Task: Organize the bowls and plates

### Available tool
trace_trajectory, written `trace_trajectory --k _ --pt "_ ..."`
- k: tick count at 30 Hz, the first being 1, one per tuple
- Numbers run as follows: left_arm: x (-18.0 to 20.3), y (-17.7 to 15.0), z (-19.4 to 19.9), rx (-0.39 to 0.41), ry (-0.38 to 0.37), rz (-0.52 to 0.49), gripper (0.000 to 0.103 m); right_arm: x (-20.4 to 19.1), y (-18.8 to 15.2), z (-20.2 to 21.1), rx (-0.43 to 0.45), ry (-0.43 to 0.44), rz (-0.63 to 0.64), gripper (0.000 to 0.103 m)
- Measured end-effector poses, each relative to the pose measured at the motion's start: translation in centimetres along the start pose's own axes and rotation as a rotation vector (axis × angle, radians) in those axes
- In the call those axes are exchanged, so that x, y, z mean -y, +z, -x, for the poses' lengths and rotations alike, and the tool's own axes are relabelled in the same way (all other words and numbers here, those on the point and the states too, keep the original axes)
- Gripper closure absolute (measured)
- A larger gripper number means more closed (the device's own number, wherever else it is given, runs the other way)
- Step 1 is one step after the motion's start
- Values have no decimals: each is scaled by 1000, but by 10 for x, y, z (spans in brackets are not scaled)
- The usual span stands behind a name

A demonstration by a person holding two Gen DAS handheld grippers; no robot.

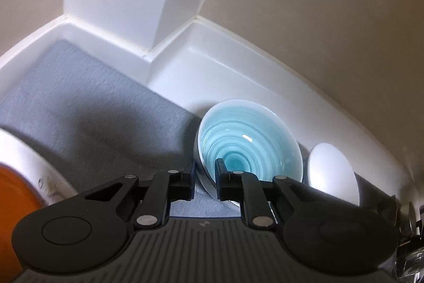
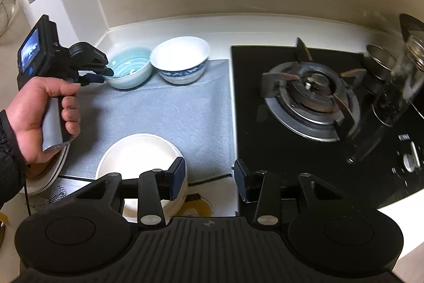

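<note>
The right gripper (image 2: 209,177) hangs over the front edge of the bench (image 2: 265,23), its fingers moderately wide and empty. The left one stands over the rim of a white bowl (image 2: 137,158), but no pad presses on it. This bowl sits at the near edge of the grey mat (image 2: 180,108), partly off it. It appears to be glazed ceramic: rigid, moderately heavy, smooth and liable to slip, and it chips if knocked. Take it by the rim, one finger inside the wall and one outside.

At the left edge, an orange-centred plate (image 1: 13,192) lies under the person's hand (image 2: 45,113). Only part of it shows. A plate this flat offers only its raised edge for a pinch.

Farther back, the left gripper (image 1: 205,181) has its fingers narrowed onto the near rim of the blue bowl (image 1: 249,139), one inside and one outside the wall. The glaze is glossy, so the pinch needs firm pressure, and the bowl probably tilts if lifted by one side.

Just beside it, on the stove side, stands a blue-patterned white bowl (image 2: 180,60); the two rims are touching or nearly so. Lift straight up to avoid contact between them.

The gas stove (image 2: 312,94) and a glass jar (image 2: 397,86) stand to the right, well apart.
</note>
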State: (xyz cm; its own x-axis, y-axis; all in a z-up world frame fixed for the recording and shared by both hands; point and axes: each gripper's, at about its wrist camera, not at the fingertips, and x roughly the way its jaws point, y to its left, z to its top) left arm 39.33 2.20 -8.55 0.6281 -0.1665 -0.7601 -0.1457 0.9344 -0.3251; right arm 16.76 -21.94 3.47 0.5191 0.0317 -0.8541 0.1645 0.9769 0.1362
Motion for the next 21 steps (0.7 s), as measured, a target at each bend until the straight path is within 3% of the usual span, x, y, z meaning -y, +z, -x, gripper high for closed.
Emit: trace_trajectory --k 7,14,21 --pt "-2 -17 24 -23 48 -22 87 -21 29 -24 -14 97 49 60" --pt "-16 -43 52 -110 19 -89 86 -36 63 -47 15 159 81 60" --pt "-21 -52 60 -102 -27 -151 86 -48 90 -89 0 160 106 60"
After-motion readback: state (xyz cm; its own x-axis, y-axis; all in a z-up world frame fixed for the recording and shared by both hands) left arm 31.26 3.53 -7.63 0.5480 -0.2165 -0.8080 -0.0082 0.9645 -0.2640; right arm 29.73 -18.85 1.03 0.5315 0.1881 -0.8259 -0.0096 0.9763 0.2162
